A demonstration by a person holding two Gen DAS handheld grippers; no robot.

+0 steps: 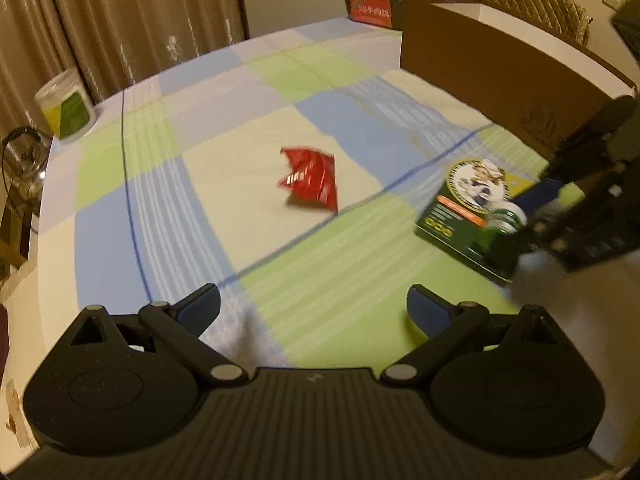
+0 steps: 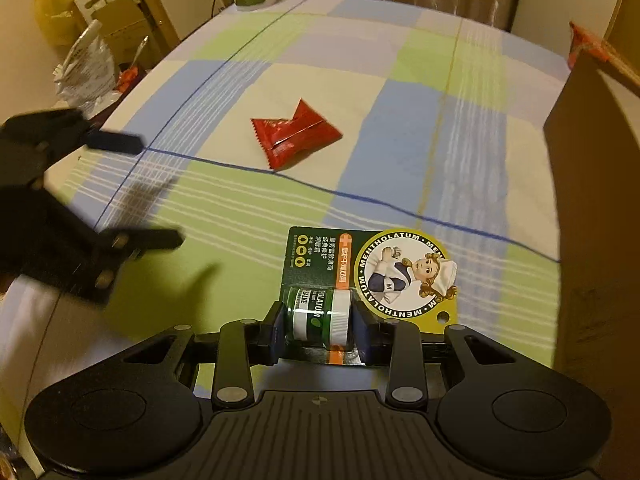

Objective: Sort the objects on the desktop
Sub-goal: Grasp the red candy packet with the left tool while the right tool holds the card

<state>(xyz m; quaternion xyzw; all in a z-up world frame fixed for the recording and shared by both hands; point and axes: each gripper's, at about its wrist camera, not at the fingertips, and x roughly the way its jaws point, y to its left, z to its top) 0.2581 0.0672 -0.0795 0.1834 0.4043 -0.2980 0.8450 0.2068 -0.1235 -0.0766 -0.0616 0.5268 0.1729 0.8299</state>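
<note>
I see a surface [image 2: 404,92] covered in a blue, green and cream check cloth, brown curtains [image 1: 132,20] along the top of the frame. My right tool [image 2: 320,330] pinches the green jar on a Mentholatum blister card [image 2: 372,268] at lower centre; "MENTHOLATUM" rings a nurse picture. My left tool [image 1: 314,312] is spread, empty. A red snack packet [image 2: 294,136] lies mid-frame; a brown cardboard box [image 1: 500,68] stands upper right.

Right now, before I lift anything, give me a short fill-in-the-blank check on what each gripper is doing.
1. The right gripper is shut on the ____ package.
2. The left gripper is ____, holding nothing.
3. The red snack packet lies on the checked ____.
4. The tall brown ____ stands on the right gripper's right.

Missing words: Mentholatum; open; tablecloth; box
</note>
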